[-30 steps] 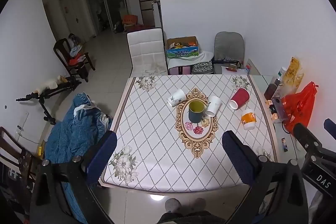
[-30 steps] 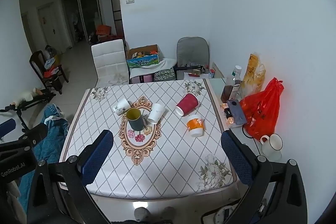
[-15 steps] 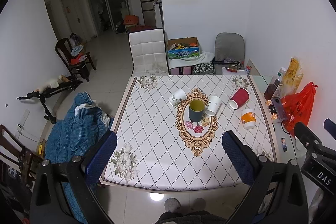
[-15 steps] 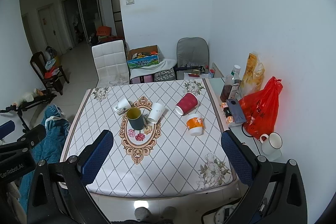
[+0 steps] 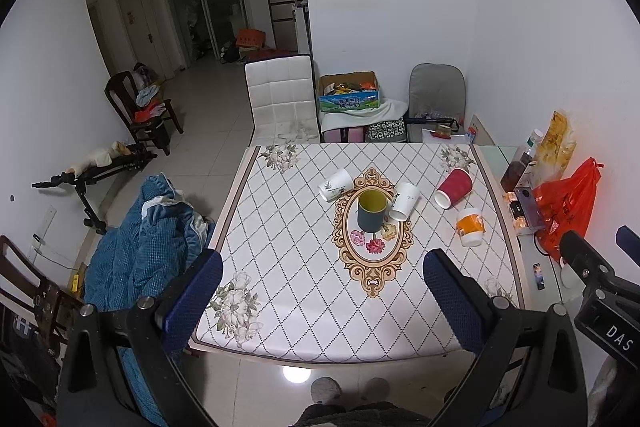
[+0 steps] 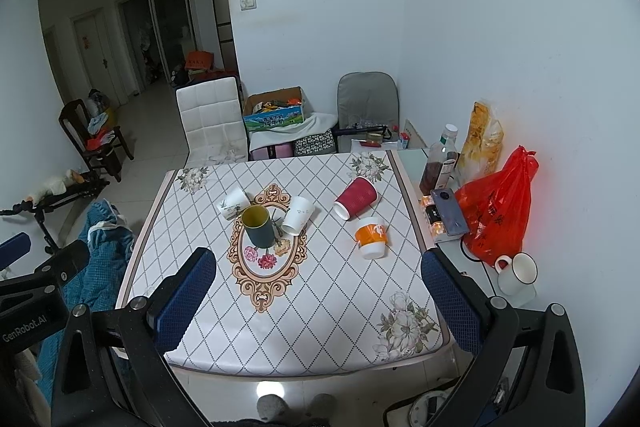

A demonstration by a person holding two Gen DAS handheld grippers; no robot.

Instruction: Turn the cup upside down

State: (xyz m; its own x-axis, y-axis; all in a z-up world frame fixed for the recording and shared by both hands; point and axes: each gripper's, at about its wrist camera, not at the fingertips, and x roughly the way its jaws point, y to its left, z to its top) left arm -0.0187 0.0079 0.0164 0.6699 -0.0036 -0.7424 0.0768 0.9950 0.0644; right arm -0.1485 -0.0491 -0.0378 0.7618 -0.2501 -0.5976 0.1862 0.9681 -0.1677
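While the left gripper (image 5: 322, 281) hangs high above the near table (image 5: 280, 227) edge, tilted down at the tabletop, its jaws are spread wide with nothing between them. Left wrist view: dark green cup (image 5: 372, 209) stands upright, mouth up, on the oval medallion near table centre. White floral cup (image 5: 335, 184) lies on its side just left of it, plain white cup (image 5: 404, 201) tipped over just right. Red cup (image 5: 453, 187) and orange cup (image 5: 470, 227) lie further right, apart from each other.

Right wrist view: right gripper (image 6: 319, 292) sits in a similar high, downward-tilted pose, jaws fully apart and empty. Green cup (image 6: 258, 226) is ahead and left of centre, well clear of the fingers. White mug (image 6: 517, 273) stands off the cloth at right, beside a red bag (image 6: 496, 211).
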